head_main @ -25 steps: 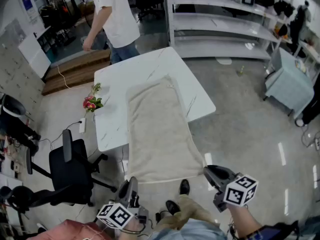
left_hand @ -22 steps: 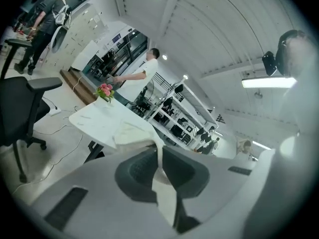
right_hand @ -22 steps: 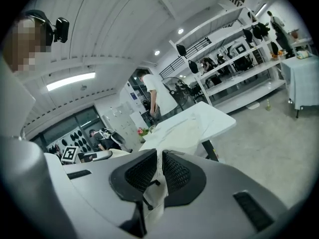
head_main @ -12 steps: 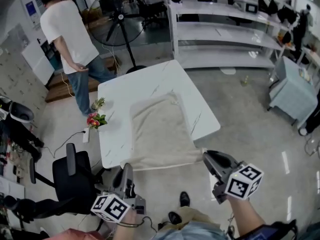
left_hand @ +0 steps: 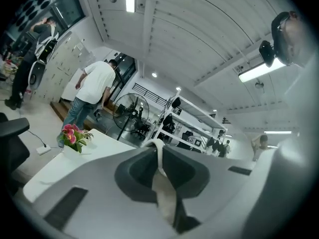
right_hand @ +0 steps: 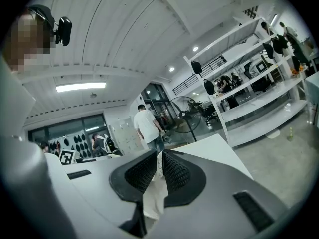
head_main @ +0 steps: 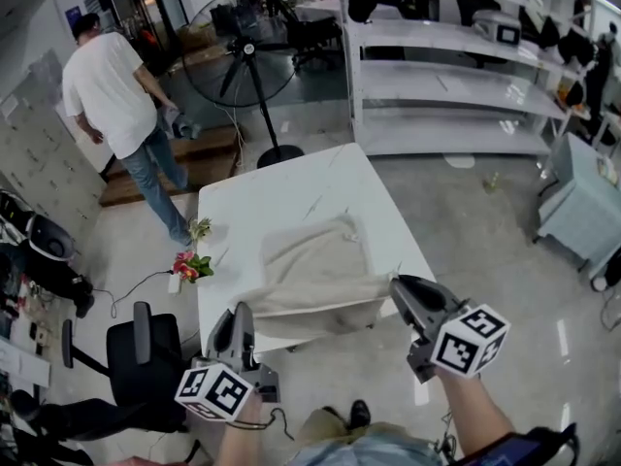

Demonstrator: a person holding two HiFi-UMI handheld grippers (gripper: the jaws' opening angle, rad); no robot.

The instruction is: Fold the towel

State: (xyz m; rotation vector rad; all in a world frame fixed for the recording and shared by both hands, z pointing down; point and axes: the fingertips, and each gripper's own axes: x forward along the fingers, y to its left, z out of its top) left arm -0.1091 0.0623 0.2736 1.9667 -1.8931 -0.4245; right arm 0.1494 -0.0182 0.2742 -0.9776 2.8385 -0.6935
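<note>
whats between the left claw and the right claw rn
The towel. Its lifted near edge stretches from the left claw to the right claw, each shut on a corner. The head view shows this.

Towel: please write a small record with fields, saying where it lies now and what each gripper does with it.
towel: beige, far part lying on the table, near edge held up
table: white, marbled top
left gripper: shut on the towel's near left corner
right gripper: shut on the towel's near right corner
flowers: at the table's left edge, apart from the towel
</note>
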